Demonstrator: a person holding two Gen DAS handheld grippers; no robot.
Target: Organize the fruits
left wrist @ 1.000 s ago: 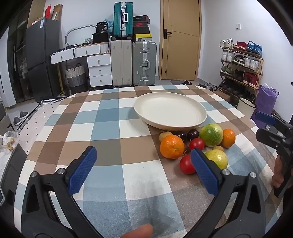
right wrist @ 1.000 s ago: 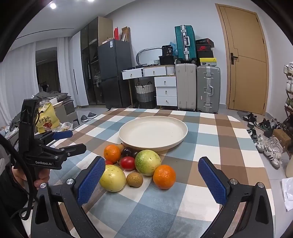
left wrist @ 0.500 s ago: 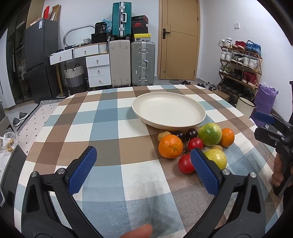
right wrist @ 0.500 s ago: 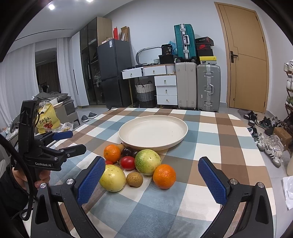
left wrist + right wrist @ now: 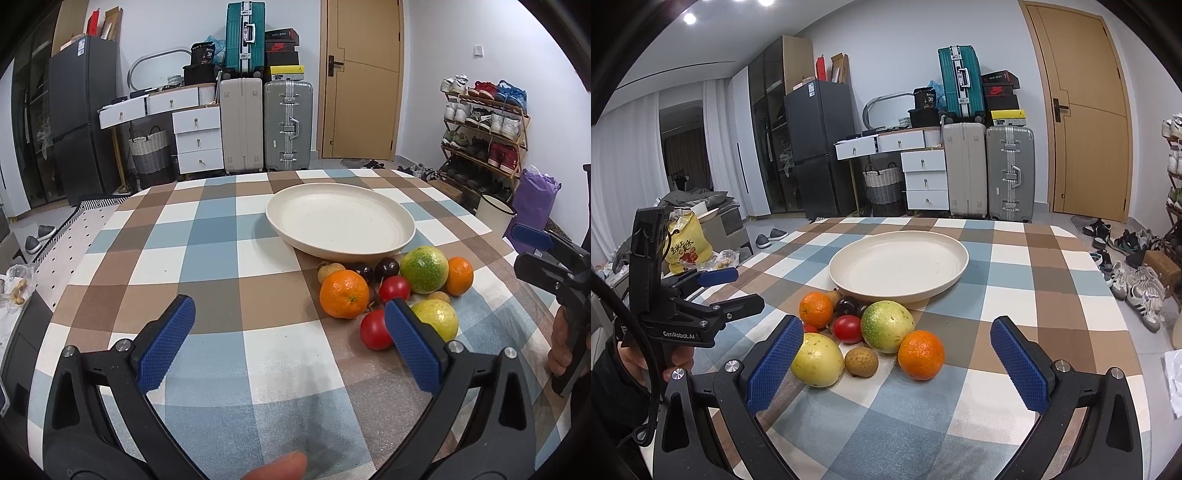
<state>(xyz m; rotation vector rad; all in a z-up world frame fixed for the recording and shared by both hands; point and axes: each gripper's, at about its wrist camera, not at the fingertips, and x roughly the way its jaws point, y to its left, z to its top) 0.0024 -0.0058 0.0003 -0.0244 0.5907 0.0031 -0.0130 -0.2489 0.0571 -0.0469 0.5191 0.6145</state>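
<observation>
Both claws are hanging wide open, gripping nothing: left gripper (image 5: pixel 288 343), right gripper (image 5: pixel 897 365). Fruits (image 5: pixel 871 332) are sitting clustered on the checked tablecloth (image 5: pixel 207 266), touching the near rim of the empty plate (image 5: pixel 899 264). The cluster's long axis is running along that rim.

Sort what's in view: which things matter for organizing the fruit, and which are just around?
For the job: plate; oranges; green fruit; yellow fruit; tomatoes; both open claws, left claw, right claw.

Just around: suitcases; drawers; fridge; shoe rack.
</observation>
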